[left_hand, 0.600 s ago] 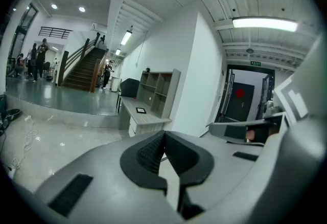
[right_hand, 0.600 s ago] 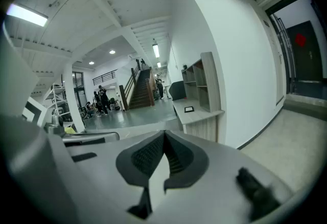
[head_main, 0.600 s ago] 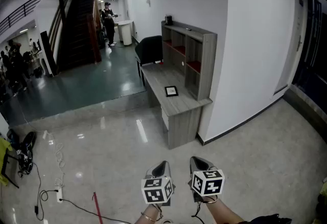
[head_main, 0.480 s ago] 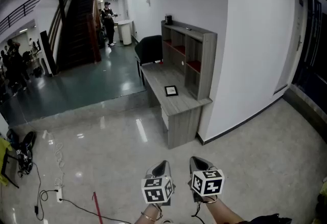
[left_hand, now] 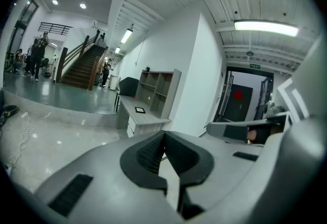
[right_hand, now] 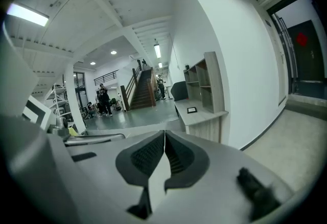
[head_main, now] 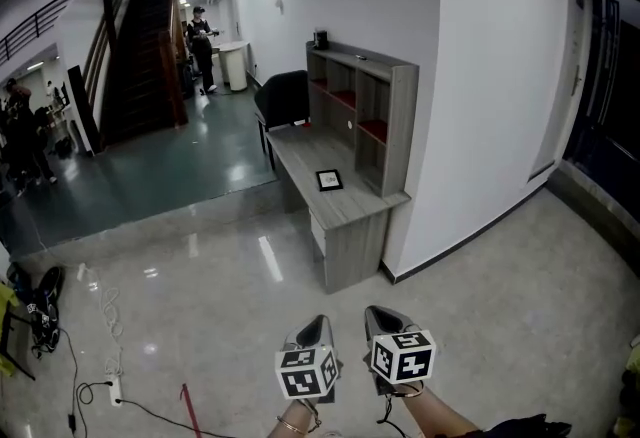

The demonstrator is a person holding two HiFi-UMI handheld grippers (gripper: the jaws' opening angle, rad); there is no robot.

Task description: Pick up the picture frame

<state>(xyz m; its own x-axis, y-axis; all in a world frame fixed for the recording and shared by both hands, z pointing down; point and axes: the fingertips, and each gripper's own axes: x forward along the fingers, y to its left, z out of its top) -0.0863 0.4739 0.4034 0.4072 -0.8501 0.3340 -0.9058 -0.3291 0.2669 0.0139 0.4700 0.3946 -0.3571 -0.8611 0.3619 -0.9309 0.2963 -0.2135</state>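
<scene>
A: How are the jaws of the left hand-held gripper (head_main: 319, 324) seen to stand?

B: They are closed pad against pad in its own view, and nothing is held between them. The same is seen of the right hand-held gripper (head_main: 383, 315): the jaws are brought together and nothing is gripped or touched.

A: Where are the two held?

B: Side by side, low in the head view, above a pale glossy floor (head_main: 480, 276), and both are tilted a little downward.

A: And where is the picture frame (head_main: 328, 180) found?

B: It is laid flat on the wooden counter (head_main: 350, 208), near the front end, just beside the foot of the open shelf unit (head_main: 368, 116) that is set against the white wall. It is well apart from both grippers.

A: What is cut off or hard to make out?

B: The wrists (head_main: 300, 423) are cut off by the lower edge of the head view. What is shown inside the frame is too small to be read. A small dark object (head_main: 321, 39) is set on top of the shelf unit, but it cannot be identified. The dark chair (head_main: 282, 98) at the counter's far end is partly hidden behind the counter.
</scene>
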